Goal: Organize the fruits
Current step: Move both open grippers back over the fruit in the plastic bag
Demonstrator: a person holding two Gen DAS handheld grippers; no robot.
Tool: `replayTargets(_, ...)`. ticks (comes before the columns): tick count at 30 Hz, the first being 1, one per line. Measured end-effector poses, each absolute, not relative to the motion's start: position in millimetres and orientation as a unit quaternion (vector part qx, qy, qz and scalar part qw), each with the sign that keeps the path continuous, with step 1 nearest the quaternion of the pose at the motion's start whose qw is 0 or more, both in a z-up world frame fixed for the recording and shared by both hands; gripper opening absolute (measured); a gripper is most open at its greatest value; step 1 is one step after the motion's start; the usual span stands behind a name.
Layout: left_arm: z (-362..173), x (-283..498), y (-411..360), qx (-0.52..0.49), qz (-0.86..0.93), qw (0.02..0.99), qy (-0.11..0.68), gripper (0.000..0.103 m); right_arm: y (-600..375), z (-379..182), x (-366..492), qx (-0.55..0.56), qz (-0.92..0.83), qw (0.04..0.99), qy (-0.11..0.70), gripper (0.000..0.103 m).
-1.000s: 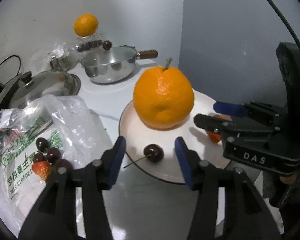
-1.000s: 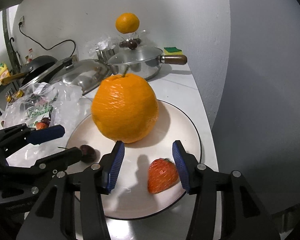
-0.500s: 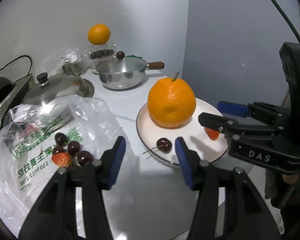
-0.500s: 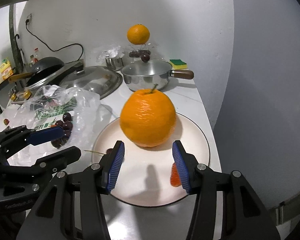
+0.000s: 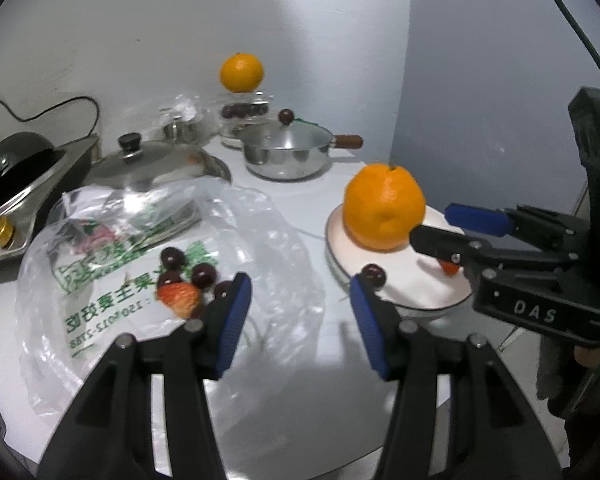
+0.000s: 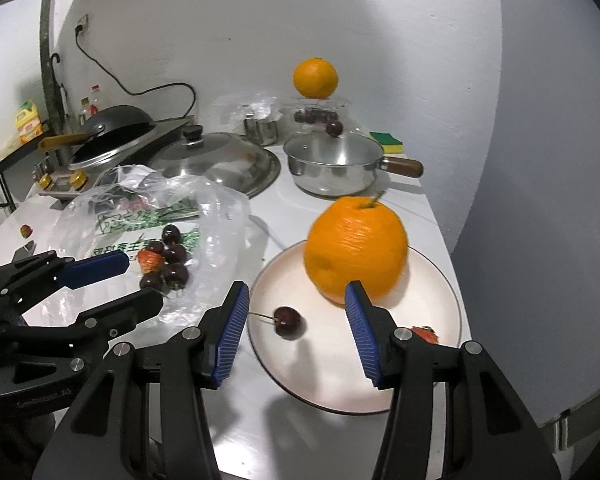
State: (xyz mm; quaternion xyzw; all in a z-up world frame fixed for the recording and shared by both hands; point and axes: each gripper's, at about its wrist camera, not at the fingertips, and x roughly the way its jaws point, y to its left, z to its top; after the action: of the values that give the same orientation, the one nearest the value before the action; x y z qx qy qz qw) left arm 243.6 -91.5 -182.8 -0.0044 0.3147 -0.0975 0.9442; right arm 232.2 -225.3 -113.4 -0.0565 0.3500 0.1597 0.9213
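A large orange (image 6: 356,246) (image 5: 384,206) stands on a white plate (image 6: 428,276) (image 5: 416,292) together with a dark cherry (image 6: 288,322) (image 5: 374,274) and a strawberry (image 6: 424,334) that the right finger partly hides. Several cherries (image 6: 172,254) and one strawberry (image 5: 179,295) lie on a clear plastic bag (image 5: 260,240) to the plate's left. My left gripper (image 5: 300,308) hovers open and empty over the bag's edge. My right gripper (image 6: 296,320) hangs open and empty above the plate's near side.
A steel saucepan (image 6: 336,164) with a wooden handle, a big pot lid (image 6: 216,162), a second orange (image 6: 315,78) on a glass container of cherries and a green sponge (image 6: 387,141) stand at the back. A wok on a stove (image 6: 108,132) is far left. The counter's edge runs just right of the plate.
Both grippers have drawn back and up from the plate, so the orange looks smaller. The left gripper has shifted left toward the bag. Their jaw gaps are unchanged.
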Motion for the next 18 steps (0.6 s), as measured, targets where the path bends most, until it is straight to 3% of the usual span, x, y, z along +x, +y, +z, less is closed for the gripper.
replayTargets(18, -192.9, 224.7, -37.3, -0.037, -0.055, 0.947, 0.313, 0.053, -173.8, -119.9, 228.9, -0.078, 0.193, 0.911, 0.355, 0.053)
